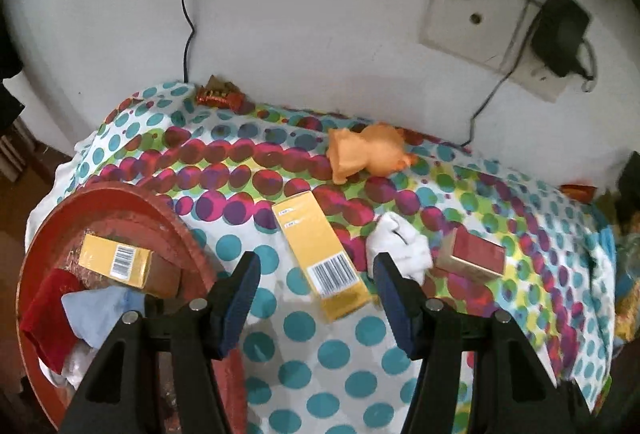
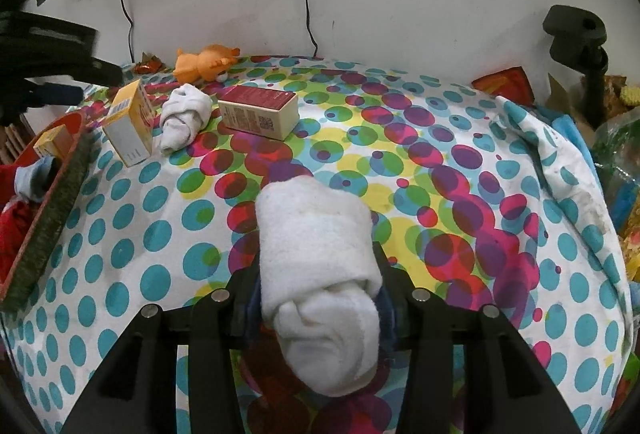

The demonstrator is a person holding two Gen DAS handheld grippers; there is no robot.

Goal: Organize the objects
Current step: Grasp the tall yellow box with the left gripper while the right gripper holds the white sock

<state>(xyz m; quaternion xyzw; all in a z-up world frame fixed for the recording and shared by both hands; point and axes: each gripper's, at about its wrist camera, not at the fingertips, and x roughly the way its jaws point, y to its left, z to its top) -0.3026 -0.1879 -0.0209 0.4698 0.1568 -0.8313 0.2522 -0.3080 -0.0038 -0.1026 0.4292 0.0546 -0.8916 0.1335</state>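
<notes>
Right gripper [image 2: 320, 298] pinching white sock roll [image 2: 316, 254] | left gripper [image 1: 316, 286] hovering, fingers spread, over yellow box [image 1: 320, 250]

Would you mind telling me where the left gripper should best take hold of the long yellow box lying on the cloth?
Probably across the yellow box's two long sides, near its middle, coming down from above. It lies flat on the cloth, so only its narrow width suits the jaws; its length looks too great. The left gripper already stands open above its barcode end, and a sock lies close on the right.
</notes>
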